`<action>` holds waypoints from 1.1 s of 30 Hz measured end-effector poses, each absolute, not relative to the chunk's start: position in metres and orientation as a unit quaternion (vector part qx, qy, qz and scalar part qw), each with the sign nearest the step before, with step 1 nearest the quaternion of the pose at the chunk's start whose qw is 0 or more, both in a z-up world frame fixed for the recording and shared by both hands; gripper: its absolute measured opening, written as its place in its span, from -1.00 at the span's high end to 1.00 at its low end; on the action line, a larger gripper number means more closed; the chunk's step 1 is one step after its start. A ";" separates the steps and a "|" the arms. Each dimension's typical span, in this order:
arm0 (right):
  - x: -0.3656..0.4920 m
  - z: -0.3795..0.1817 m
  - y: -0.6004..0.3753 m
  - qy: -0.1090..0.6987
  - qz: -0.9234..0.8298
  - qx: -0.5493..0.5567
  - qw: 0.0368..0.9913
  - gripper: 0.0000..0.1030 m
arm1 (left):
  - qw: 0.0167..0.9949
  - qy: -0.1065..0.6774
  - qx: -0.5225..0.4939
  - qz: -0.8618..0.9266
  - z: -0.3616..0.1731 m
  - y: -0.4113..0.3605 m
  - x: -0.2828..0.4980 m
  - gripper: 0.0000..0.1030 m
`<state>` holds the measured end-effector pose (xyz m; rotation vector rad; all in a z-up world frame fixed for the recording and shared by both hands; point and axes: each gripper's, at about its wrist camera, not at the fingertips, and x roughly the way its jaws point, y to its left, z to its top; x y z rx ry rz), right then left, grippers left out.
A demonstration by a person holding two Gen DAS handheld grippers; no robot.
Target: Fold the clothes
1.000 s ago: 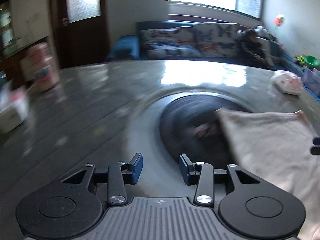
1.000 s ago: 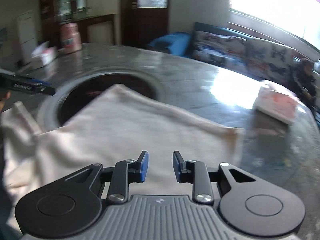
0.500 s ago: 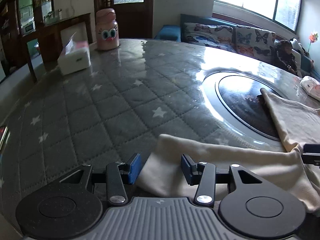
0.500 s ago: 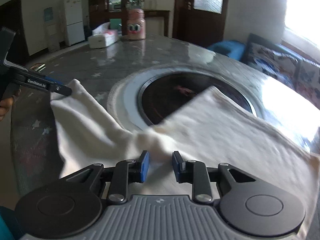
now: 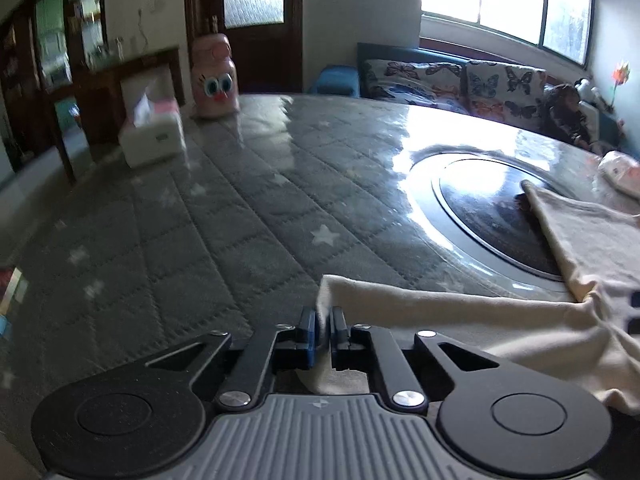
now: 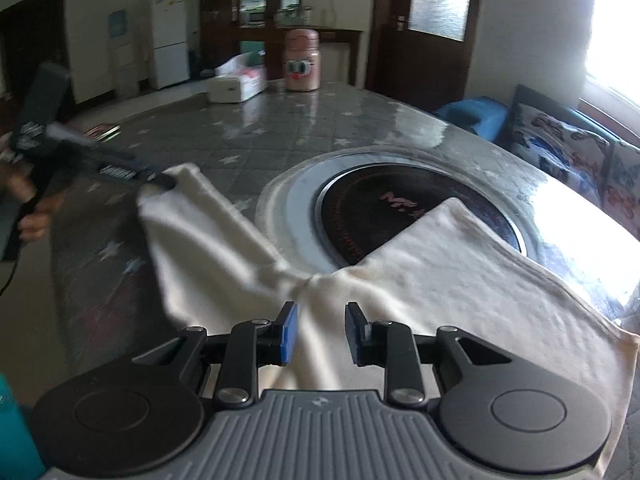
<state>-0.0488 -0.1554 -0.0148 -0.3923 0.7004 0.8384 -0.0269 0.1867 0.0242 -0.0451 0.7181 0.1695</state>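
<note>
A cream garment (image 6: 440, 276) lies on the round quilted table, partly over the dark inset hotplate (image 6: 380, 208). My left gripper (image 5: 323, 326) is shut on the end of the garment's sleeve (image 5: 420, 300). In the right wrist view the left gripper (image 6: 160, 179) holds that sleeve (image 6: 208, 236) stretched out to the left. My right gripper (image 6: 322, 322) is open, its fingers either side of the cloth near the armpit folds, just above the garment.
A white tissue box (image 5: 152, 136) and a pink jar with cartoon eyes (image 5: 214, 80) stand at the table's far side. A pink-white packet (image 5: 620, 170) lies at the right edge. A sofa with butterfly cushions (image 5: 460, 80) is behind the table.
My left gripper has closed on the sleeve end and drawn it out to the left. My right gripper has opened wider over the garment's middle.
</note>
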 end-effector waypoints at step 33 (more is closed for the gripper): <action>-0.085 -0.015 -0.194 0.343 0.393 -0.171 0.836 0.50 | 0.934 0.354 0.028 0.039 0.027 0.143 -0.025 0.73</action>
